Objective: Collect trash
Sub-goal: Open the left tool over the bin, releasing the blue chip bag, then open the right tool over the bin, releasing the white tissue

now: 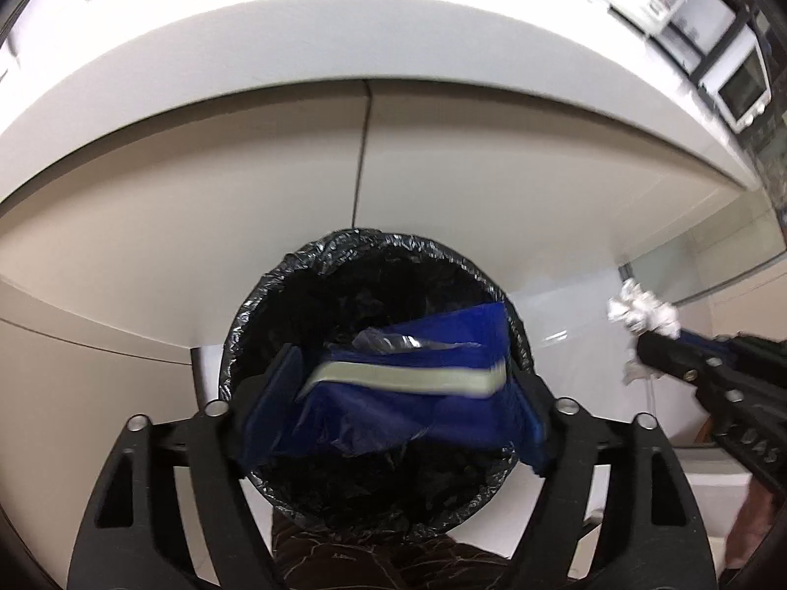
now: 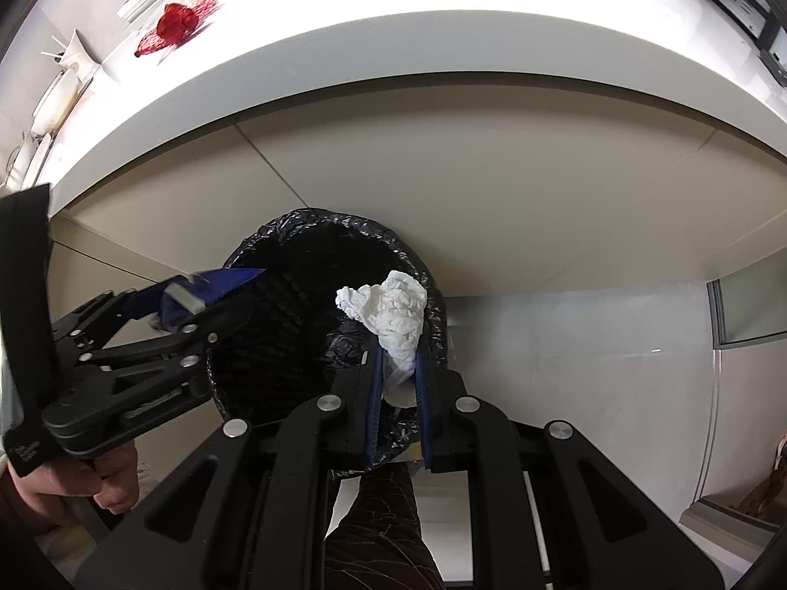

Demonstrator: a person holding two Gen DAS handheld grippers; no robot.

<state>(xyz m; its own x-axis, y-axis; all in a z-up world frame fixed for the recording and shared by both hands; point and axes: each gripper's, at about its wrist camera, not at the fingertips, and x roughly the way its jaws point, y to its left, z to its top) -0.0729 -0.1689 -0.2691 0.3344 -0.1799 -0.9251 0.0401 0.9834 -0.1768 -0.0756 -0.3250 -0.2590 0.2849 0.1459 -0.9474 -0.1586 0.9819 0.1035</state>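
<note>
Over the black-lined bin [image 1: 374,378], the left tool [image 1: 393,393] grips a blue wrapper [image 1: 408,403] while the right tool [image 2: 398,383] clamps crumpled white tissue [image 2: 393,309].

A round trash bin [image 1: 374,265] lined with a crinkled black bag stands on the floor against a beige cabinet, its mouth open. Directly over the opening, a crumpled dark blue wrapper [image 1: 408,393] with a pale grey stripe is pinched in the left tool [image 1: 393,408]. At the bin's right rim, a wadded white tissue [image 2: 393,314] is pinched in the right tool [image 2: 398,383].
</note>
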